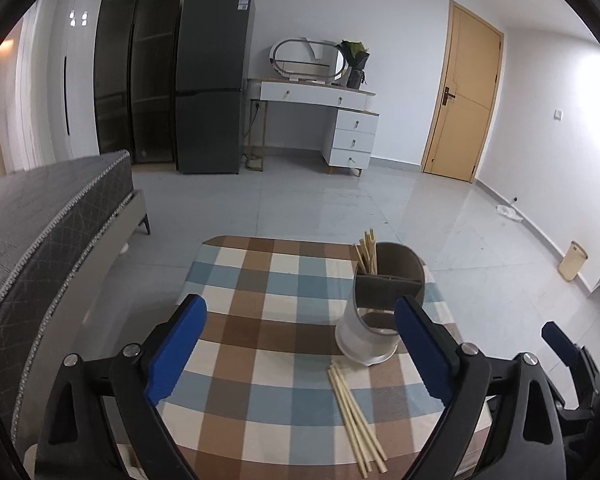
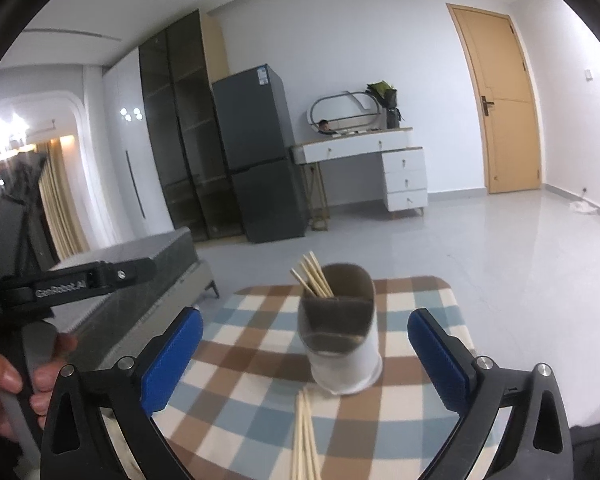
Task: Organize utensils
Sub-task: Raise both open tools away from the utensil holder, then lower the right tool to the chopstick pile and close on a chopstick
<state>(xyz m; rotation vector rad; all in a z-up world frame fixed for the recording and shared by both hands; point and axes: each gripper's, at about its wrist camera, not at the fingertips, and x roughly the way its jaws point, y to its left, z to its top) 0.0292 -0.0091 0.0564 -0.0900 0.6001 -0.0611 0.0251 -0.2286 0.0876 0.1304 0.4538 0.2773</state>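
A white and brown utensil holder (image 1: 380,304) (image 2: 340,332) stands on a checked tablecloth (image 1: 268,328) (image 2: 240,380). Several wooden chopsticks (image 1: 367,254) (image 2: 313,278) stand in its back compartment. A loose bundle of chopsticks (image 1: 356,416) (image 2: 305,436) lies flat on the cloth in front of the holder. My left gripper (image 1: 300,344) is open and empty, above the cloth to the left of the bundle. My right gripper (image 2: 306,356) is open and empty, above the bundle, facing the holder. Its blue finger (image 1: 560,340) shows at the right of the left wrist view.
The table is small, with floor all around. A grey bed (image 1: 40,232) stands to the left. A fridge (image 1: 212,84), a white dressing table (image 1: 320,120) and a door (image 1: 464,96) are at the far wall. A bin (image 1: 573,260) stands by the right wall.
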